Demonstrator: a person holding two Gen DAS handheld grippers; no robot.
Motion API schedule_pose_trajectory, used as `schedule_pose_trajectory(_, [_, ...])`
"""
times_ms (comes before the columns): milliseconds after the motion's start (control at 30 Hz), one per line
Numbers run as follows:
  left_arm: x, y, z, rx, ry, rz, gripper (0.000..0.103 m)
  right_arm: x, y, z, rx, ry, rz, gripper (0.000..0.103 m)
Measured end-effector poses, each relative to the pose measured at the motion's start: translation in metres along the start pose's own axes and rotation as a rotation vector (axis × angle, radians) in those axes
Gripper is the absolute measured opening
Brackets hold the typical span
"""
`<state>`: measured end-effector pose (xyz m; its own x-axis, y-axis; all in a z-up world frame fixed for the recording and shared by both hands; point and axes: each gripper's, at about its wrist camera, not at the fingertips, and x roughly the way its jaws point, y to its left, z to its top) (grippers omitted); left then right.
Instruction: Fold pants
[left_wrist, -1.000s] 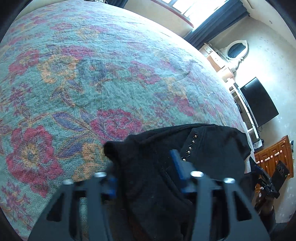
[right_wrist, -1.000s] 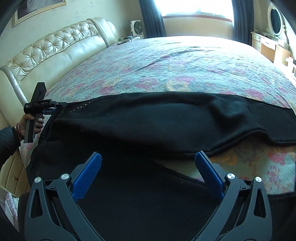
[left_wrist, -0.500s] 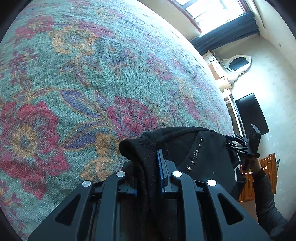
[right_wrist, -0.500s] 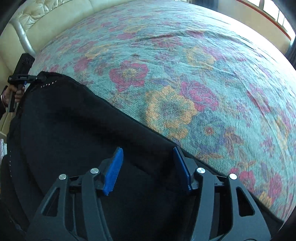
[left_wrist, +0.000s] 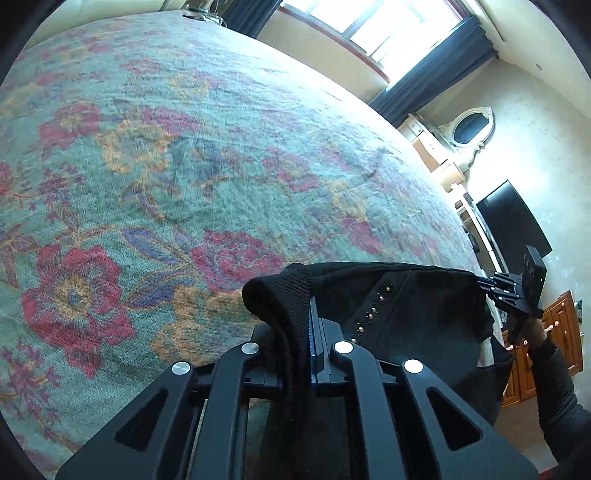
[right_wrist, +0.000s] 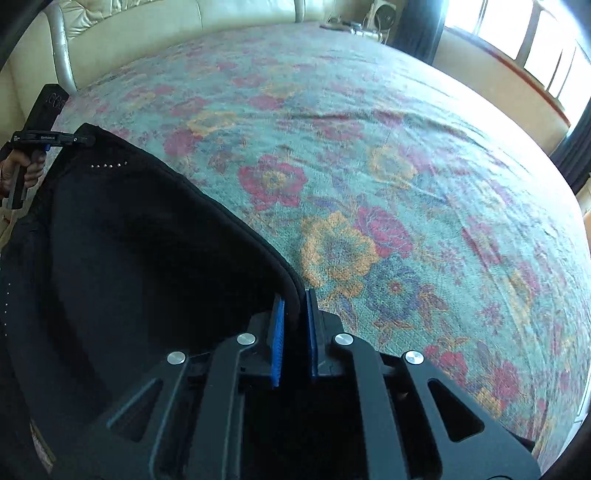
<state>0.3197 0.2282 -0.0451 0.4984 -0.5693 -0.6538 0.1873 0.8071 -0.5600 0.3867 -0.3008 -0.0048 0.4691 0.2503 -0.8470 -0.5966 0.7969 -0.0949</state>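
Both tools were clenched on the pants (left_wrist: 424, 317). My left tool (left_wrist: 308, 332) pinched a bunched fold of the black cloth at the end with the row of small metal studs (left_wrist: 373, 308), the fabric rising in a hump above its pads. My right tool (right_wrist: 295, 325) gripped the seamed edge of the cloth between its blue pads (right_wrist: 277, 332). In the right wrist view the left tool (right_wrist: 79, 139) showed far off at the pants' other corner, held in my hand (right_wrist: 22, 166); a small white label ran along its body, too small to read, and pale marks on its camera block were no clearer. I could make out no other writing or brand.

The pants hung stretched between the two tools, at the near edge of the bed (right_wrist: 406, 147) with its floral cover.

A second earlier my right tool had stood wide open over the pants, which then lay spread flat across the bed's near edge; half a second earlier its pads were narrowing on the hem. My left tool had already pinched the cloth by then, and the studded end had since lifted slightly off the cover.
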Motion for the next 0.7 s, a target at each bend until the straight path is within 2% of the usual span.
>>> schedule_pose_trajectory(133, [-0.041,-0.029,-0.007,0.043,-0.091,-0.064,0.008,-0.075,0.04,-0.032,-0.036,-0.165,-0.12,0.01])
schedule_pose_trajectory(233, [-0.077,-0.042,-0.031,0.034,-0.131,-0.13,0.009,-0.12,0.079,-0.074,-0.061,-0.245,-0.164,0.01])
schedule_pose_trajectory(300, [-0.093,-0.052,-0.056,0.031,-0.132,-0.148,0.009,-0.136,0.105,-0.106,-0.061,-0.258,-0.162,0.01])
schedule_pose_trajectory(367, [-0.106,-0.054,-0.087,0.019,-0.113,-0.153,0.011,-0.138,0.132,-0.14,-0.075,-0.221,-0.156,0.01])
schedule_pose_trajectory(433, [-0.111,-0.051,-0.12,0.0,-0.071,-0.129,0.021,-0.128,0.153,-0.169,-0.086,-0.15,-0.122,0.01])
schedule_pose_trajectory(500, [-0.113,-0.05,-0.152,-0.006,-0.01,-0.066,0.044,-0.114,0.165,-0.19,-0.057,-0.087,-0.068,0.014])
schedule_pose_trajectory(533, [-0.114,-0.048,-0.166,-0.017,0.015,-0.023,0.05,-0.11,0.168,-0.198,-0.032,-0.065,-0.03,0.015])
schedule_pose_trajectory(567, [-0.115,-0.046,-0.179,-0.045,0.036,0.009,0.06,-0.109,0.17,-0.203,0.003,-0.055,-0.001,0.018])
schedule_pose_trajectory(633, [-0.117,-0.043,-0.196,-0.124,0.048,0.024,0.062,-0.114,0.165,-0.208,0.109,-0.067,0.053,0.032])
schedule_pose_trajectory(667, [-0.119,-0.043,-0.202,-0.167,0.042,0.021,0.064,-0.118,0.16,-0.211,0.18,-0.087,0.092,0.049])
schedule_pose_trajectory(700, [-0.122,-0.044,-0.206,-0.202,0.034,0.016,0.071,-0.123,0.153,-0.213,0.27,-0.116,0.133,0.059])
